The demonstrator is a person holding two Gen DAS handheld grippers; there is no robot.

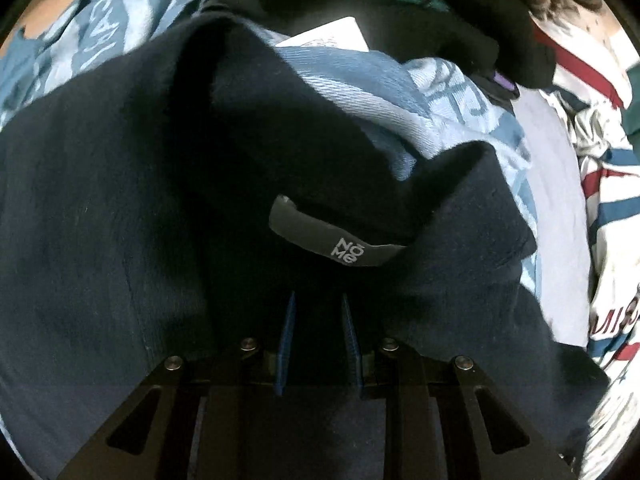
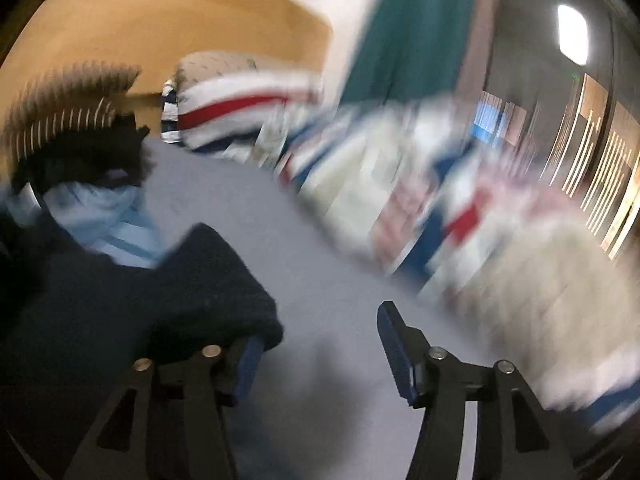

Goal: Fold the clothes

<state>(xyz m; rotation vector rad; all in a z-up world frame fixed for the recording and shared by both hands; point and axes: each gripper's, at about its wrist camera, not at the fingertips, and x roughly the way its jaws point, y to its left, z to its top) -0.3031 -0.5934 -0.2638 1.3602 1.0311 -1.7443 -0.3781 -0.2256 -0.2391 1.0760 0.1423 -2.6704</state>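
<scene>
A dark navy garment (image 1: 100,200) fills the left wrist view, its neck label (image 1: 340,240) facing up. My left gripper (image 1: 318,308) points down at it just below the label. Its blue pads stand close together with navy cloth pinched between them, and the fingertips sink into the fabric. In the blurred right wrist view, the same navy garment (image 2: 160,288) lies at the left, with one folded corner draped over the tip of the left finger. My right gripper (image 2: 320,344) is open, and only the grey surface (image 2: 320,240) shows between its fingers.
A pale blue printed garment (image 1: 352,92) lies under the navy one, with a white card (image 1: 332,36) and a black garment (image 1: 460,28) beyond. Red, white and blue striped clothes (image 2: 248,104) and a teal cloth (image 2: 408,40) are piled at the right and back.
</scene>
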